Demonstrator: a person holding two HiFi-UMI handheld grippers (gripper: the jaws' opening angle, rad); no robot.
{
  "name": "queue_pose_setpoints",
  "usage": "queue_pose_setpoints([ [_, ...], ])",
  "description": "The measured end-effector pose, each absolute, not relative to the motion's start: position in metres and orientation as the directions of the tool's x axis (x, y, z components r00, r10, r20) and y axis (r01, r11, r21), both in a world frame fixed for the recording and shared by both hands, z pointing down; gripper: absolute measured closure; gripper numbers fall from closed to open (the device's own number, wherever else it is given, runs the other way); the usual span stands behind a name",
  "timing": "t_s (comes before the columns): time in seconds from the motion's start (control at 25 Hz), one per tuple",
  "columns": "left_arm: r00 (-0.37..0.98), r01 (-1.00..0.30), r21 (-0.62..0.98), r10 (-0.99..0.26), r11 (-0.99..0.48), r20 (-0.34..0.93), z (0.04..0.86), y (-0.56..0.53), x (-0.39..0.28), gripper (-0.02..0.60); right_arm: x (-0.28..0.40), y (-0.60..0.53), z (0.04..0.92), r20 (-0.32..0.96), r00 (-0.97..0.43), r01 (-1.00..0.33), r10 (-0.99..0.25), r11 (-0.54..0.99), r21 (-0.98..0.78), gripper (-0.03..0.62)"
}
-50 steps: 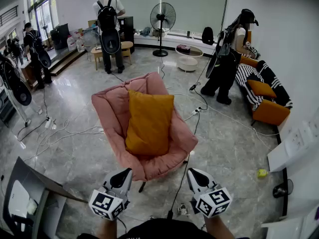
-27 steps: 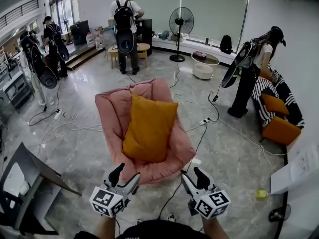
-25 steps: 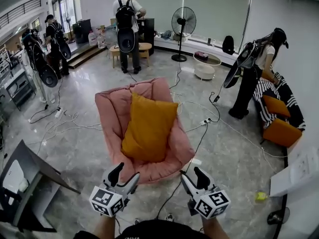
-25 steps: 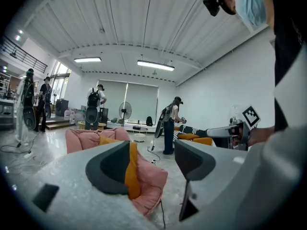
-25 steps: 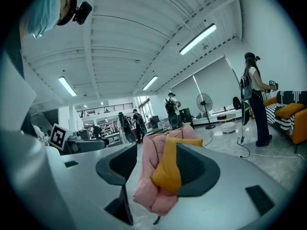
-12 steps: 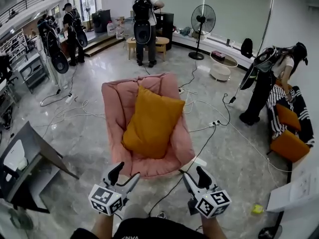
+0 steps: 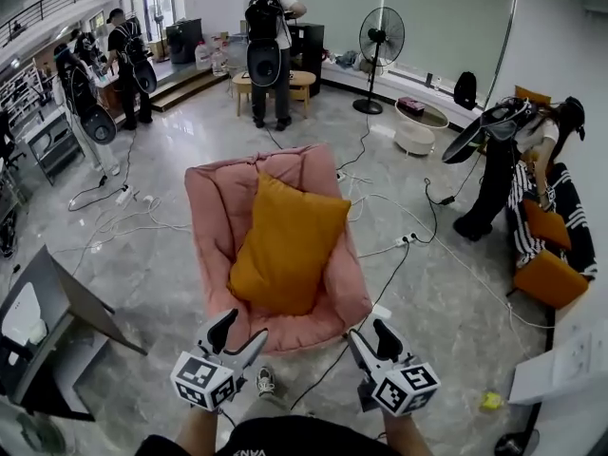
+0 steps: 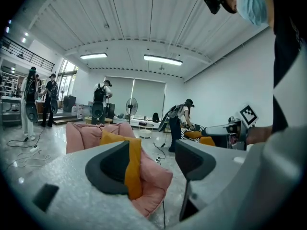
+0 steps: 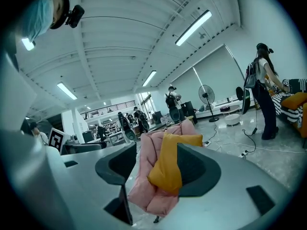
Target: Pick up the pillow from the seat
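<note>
On the marble floor (image 7: pixel 446 293), a pink padded chair (image 7: pixel 211 212) cradles the orange pillow (image 7: pixel 285 245), which lies on the seat and leans against its back. Just short of the chair's front edge, the left gripper (image 7: pixel 242 328) and right gripper (image 7: pixel 368 332) hang wide-jawed, holding nothing.

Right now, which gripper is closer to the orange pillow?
Left. The left gripper hangs at the front of the pink chair, just short of the pillow; the right gripper stands farther off, to its right.

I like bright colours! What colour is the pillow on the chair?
The pillow is mustard yellow, clearest in the head view.
</note>
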State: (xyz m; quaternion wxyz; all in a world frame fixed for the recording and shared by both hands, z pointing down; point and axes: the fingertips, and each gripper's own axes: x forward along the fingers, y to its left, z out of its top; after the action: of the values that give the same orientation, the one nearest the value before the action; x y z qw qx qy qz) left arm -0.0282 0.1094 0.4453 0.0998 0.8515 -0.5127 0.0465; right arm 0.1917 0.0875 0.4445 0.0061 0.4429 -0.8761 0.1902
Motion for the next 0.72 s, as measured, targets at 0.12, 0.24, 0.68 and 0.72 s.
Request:
queue_pose_setpoints([
  [0.12, 0.485, -0.874, 0.125, -0.856, -0.47, 0.177, 0.446, 0.084, -0.048, 0.288, 0.177, 0.068, 0.446, 0.195, -0.583, -0.797, -0.788, 0.51, -0.322, 0.342],
  [0.24, 0.501, -0.865, 0.121, -0.848, -0.487, 0.169, 0.445, 0.054, -0.068, 0.288, 0.161, 0.042, 0.443, 0.193, -0.557, -0.815, -0.808, 0.486, -0.316, 0.342],
  [0.68, 0.564, -0.825, 0.157, -0.808, -0.542, 0.172, 0.451, -0.029, -0.144, 0.288, 0.092, -0.024, 0.445, 0.204, -0.477, -0.857, -0.855, 0.401, -0.324, 0.342],
  [0.72, 0.568, -0.822, 0.158, -0.805, -0.547, 0.172, 0.452, -0.035, -0.15, 0.288, 0.088, -0.028, 0.446, 0.206, -0.467, -0.862, -0.86, 0.39, -0.324, 0.342],
])
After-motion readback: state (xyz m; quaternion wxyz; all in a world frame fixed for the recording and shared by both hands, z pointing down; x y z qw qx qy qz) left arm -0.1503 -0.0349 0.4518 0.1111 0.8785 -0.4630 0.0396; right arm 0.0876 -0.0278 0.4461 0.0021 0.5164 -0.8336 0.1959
